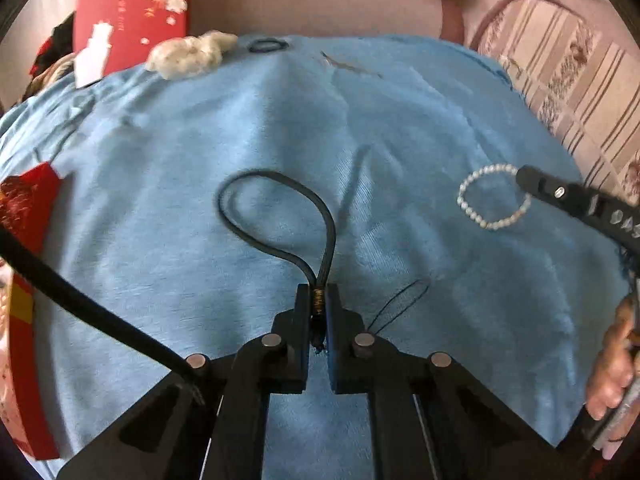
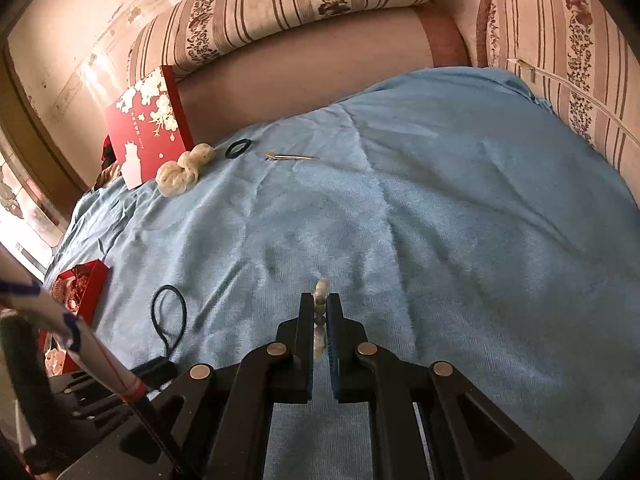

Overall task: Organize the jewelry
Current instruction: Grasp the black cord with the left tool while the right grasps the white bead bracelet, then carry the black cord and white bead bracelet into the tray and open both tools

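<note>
A black cord bracelet lies as a loop on the blue cloth. My left gripper is shut on its gold-wrapped knot, and loose thin threads trail to the right of the fingers. At the right, a bracelet of pearly beads is held at its far side by my right gripper. In the right wrist view that gripper is shut on the beads, which stick out past the fingertips. The cord loop shows at lower left there.
A red box with white flowers stands at the cloth's far left. Next to it lie a white scrunchie, a black hair tie and a metal hair clip. A small open red box sits left. Striped cushions border the cloth.
</note>
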Demonstrator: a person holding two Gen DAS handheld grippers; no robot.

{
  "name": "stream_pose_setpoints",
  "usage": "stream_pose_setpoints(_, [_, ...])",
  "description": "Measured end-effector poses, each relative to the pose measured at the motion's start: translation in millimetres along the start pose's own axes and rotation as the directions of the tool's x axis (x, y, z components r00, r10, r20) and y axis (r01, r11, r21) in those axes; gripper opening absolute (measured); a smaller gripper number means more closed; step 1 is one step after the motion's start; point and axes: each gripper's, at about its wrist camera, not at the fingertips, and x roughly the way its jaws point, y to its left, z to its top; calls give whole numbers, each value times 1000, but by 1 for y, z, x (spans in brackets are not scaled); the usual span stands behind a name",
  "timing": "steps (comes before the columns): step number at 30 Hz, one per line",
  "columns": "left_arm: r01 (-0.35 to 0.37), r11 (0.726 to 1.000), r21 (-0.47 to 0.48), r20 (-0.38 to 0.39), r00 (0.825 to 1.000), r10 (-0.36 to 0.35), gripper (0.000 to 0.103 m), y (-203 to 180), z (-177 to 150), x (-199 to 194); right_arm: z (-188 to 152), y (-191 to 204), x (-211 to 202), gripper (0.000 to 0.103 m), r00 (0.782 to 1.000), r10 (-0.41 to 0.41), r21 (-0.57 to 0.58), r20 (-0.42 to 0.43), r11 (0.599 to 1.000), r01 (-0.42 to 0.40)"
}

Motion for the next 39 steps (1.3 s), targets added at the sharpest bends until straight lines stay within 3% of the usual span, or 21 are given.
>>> stream_pose_setpoints(6, [30, 998, -57, 121, 992, -22, 6, 46, -16, -77, -3, 19, -4, 6, 1000, 14, -35, 15, 999, -13])
stream_pose_setpoints(8, [10, 996, -92, 158, 987, 5, 6, 71, -23, -100, -5, 29, -7, 6, 999, 31, -42, 26, 999, -30])
stream_pose_setpoints(11, [-69, 983, -172, 199, 975, 103, 6, 124, -37, -135, -5, 54, -14, 6, 998, 45, -79, 48, 996, -41])
stream_pose_setpoints(13, [-125, 962, -243, 208, 962, 177, 6, 166, -47, -152, -5, 78, -19, 6, 996, 68, -111, 50, 992, -62])
stream_pose_setpoints(18, [-220, 878, -425, 174, 932, 317, 6, 258, -75, -175, -8, 152, -27, 6, 984, 176, -186, 1, 967, -173])
stream_pose_setpoints(22, [-253, 825, -505, 130, 923, 363, 6, 304, -97, -175, -11, 221, -24, 6, 966, 251, -259, -62, 931, -259])
stream_pose_setpoints(30, [-281, 768, -576, 20, 934, 356, 6, 345, -119, -157, -42, 351, 12, 6, 927, 311, -378, -209, 848, -370])
stream_pose_setpoints(35, [-272, 772, -574, 11, 941, 339, 6, 350, -122, -147, -60, 393, 55, 6, 918, 263, -424, -296, 825, -373])
stream_pose_setpoints(39, [-243, 780, -577, 45, 944, 327, 6, 347, -122, -152, -68, 407, 91, 6, 933, 169, -471, -317, 826, -309])
